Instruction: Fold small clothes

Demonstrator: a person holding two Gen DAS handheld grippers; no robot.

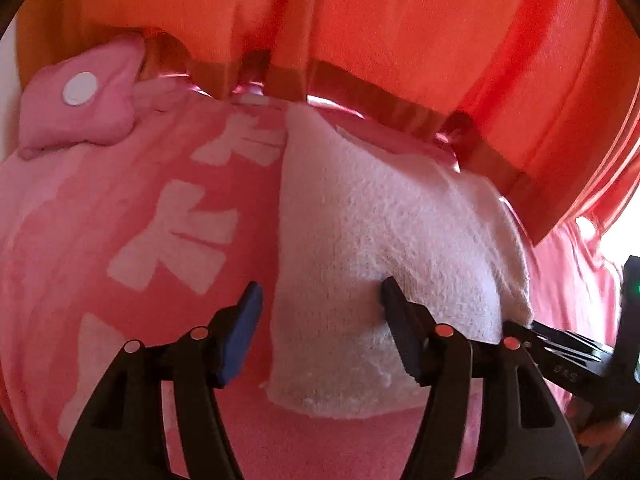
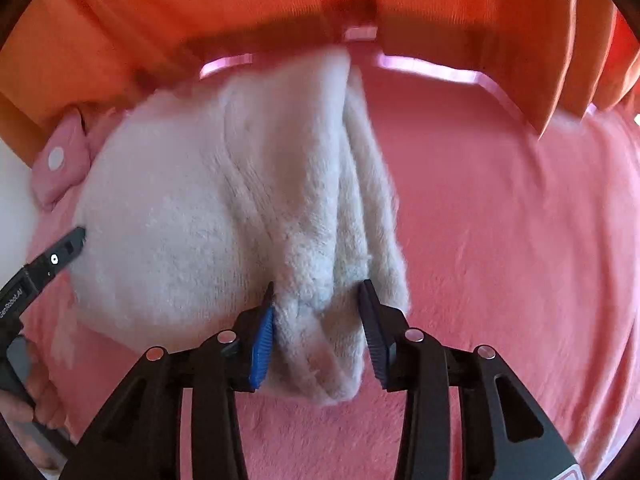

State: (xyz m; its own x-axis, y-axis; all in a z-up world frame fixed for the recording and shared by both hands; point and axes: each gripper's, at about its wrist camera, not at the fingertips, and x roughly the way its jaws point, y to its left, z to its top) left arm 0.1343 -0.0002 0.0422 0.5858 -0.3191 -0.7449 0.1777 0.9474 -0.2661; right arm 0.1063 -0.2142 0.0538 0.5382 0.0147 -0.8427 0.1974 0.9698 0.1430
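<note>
The white fleece garment [image 2: 192, 216] lies across the centre of the pink blanket [image 2: 500, 240]. The right gripper [image 2: 318, 328] pinches its bunched near edge at lower centre. The left gripper [image 1: 320, 320] stands spread over the cloth's flat part, gripping nothing.

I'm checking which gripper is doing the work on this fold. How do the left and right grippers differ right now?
The right gripper has bunched folds of the white fuzzy cloth between its jaws, which press it from both sides; the left gripper has its jaws spread wide above the cloth's flat edge, holding nothing. The right one sits at the cloth's gathered end, the left at its smooth side. Both are black with a blue pad and hover over the pink blanket.
</note>
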